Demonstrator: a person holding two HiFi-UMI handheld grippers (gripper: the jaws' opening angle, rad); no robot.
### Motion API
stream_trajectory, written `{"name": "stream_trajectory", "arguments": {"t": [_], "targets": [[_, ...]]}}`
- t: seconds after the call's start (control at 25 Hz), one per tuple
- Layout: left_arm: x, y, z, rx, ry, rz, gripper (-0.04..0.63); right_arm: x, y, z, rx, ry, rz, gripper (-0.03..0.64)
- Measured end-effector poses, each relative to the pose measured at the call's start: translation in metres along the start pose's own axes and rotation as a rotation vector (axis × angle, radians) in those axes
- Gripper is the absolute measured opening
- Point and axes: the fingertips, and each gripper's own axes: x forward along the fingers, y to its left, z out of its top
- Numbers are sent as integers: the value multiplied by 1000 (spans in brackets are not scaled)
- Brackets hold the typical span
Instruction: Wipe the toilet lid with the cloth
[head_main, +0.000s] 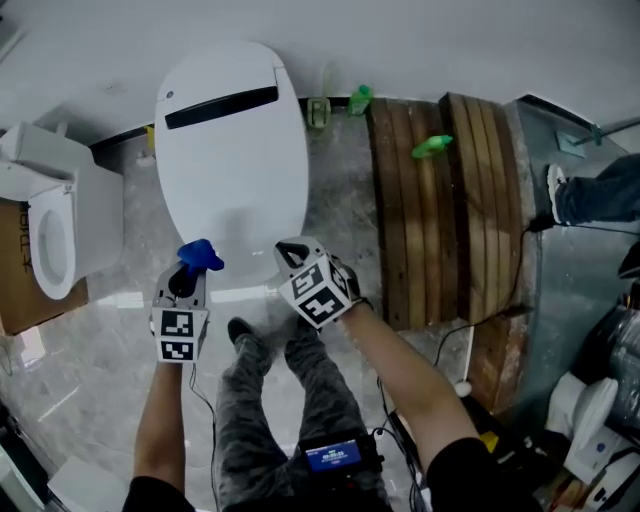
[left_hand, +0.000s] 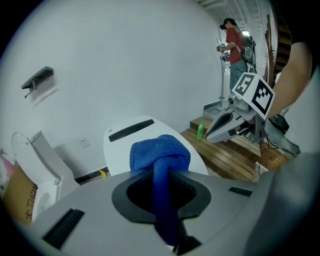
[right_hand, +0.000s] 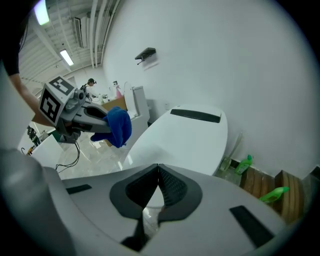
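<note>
The left gripper (head_main: 193, 268) pinches a blue cloth (head_main: 201, 254), whose bunched end sticks out past the jaw tips. It is held by the near edge of the closed white toilet lid (head_main: 230, 140), and the right gripper view shows it clear of the surface. Just to its right, the right gripper (head_main: 291, 252) has its jaws pressed together with nothing between them. A second toilet (head_main: 50, 230) stands at the far left. Right of the lid is a wooden platform (head_main: 400, 250) with 2 green bottles (head_main: 432, 146) near its far end.
</note>
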Motion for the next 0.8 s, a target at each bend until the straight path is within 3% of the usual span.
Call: {"name": "stream_trajectory", "arguments": {"t": [0.36,0.8], "targets": [[53,40,8,-128,2,38,54,31,-26,46,134,9,-7,15],[132,169,17,-116,57,32,54,95,-57,103,199,31,-39,15]]}}
